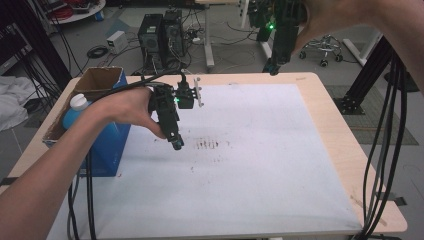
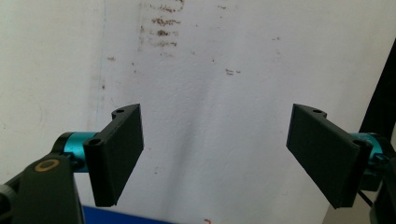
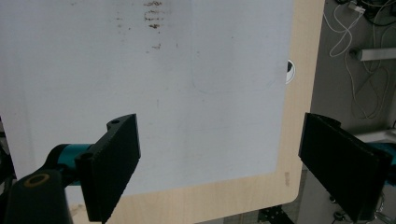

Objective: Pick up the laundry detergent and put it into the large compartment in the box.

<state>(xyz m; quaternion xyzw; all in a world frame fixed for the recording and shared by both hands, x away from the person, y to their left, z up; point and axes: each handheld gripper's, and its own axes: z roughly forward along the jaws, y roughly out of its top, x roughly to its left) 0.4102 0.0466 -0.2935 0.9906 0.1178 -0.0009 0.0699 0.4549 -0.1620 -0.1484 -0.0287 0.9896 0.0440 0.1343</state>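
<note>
The blue bottle [image 1: 75, 116] with its white cap stands in the cardboard box [image 1: 102, 79] at the table's left edge, just beside the left gripper [image 1: 176, 142], whose jaws gape wide and empty over the white mat [image 1: 260, 165]. To grasp it well, I'd swing left and square both jaws around the neck. The right gripper [image 1: 272, 67], equally wide and empty, hangs above the far edge.

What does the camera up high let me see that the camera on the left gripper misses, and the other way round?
The high view takes in the cardboard box at the table's left edge, the blue bottle with its white cap inside it, the left hand holding the left gripper, and the right gripper raised over the far edge. The left gripper view instead looks close along that gripper's own two black jaws, standing wide apart with nothing between them. Both show the white mat and the brown stains on it.
</note>
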